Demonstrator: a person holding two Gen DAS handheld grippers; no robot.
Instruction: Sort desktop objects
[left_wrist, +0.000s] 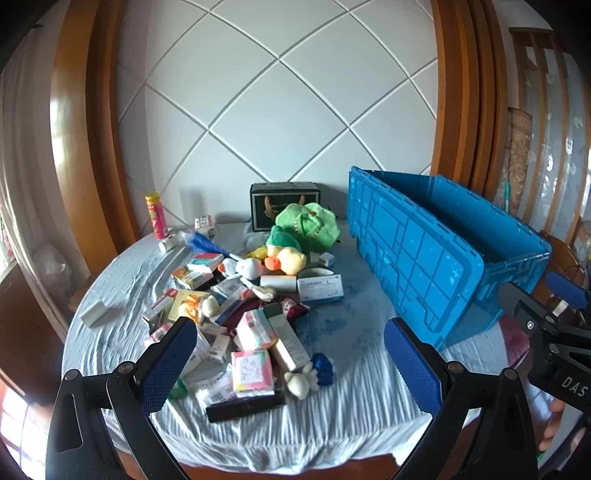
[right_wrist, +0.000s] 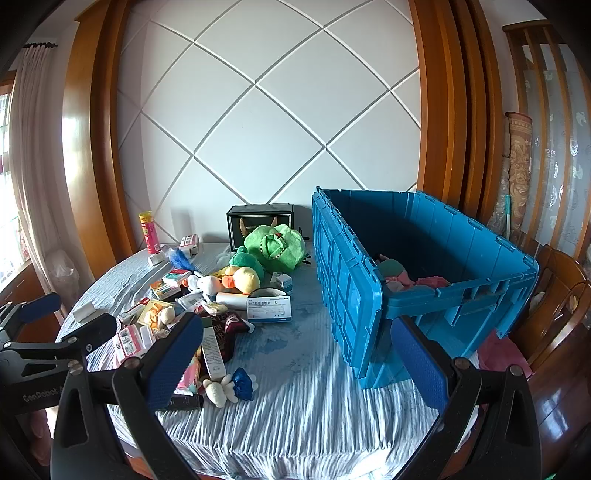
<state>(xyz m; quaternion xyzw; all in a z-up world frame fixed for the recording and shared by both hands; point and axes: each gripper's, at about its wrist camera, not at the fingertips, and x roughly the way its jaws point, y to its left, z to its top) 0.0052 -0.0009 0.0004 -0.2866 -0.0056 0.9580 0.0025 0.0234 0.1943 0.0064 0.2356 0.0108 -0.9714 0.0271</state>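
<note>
A round table (left_wrist: 369, 398) with a wrinkly pale blue cloth holds a big heap of things. Both grippers hang above the near edge of the table. The left gripper (left_wrist: 291, 362) has its blue fingers (left_wrist: 166, 365) spread wide apart, and they hold nothing. The right gripper (right_wrist: 295, 363) is spread wide too, with nothing between its fingers (right_wrist: 417, 362).

The heap sits on the left half of the table. It has small medicine boxes, a green plush toy (left_wrist: 308, 225), a yellow duck toy (left_wrist: 290, 258), a blue and white box (left_wrist: 320, 290), and a black bar (left_wrist: 243, 404) close to the near edge. A little white box (left_wrist: 93, 313) lies alone near the left edge. A pink and yellow can (left_wrist: 157, 216) stands upright by the far left edge, and a dark box (left_wrist: 285, 205) stands at the back.

A big blue bin (right_wrist: 417, 269) fills the right side, and its lid flap (right_wrist: 347, 306) hangs down the left wall. Some soft pink things (right_wrist: 399, 277) lie inside.

Between the heap and the bin is a bare strip of cloth. The near middle of the table is bare too.
</note>
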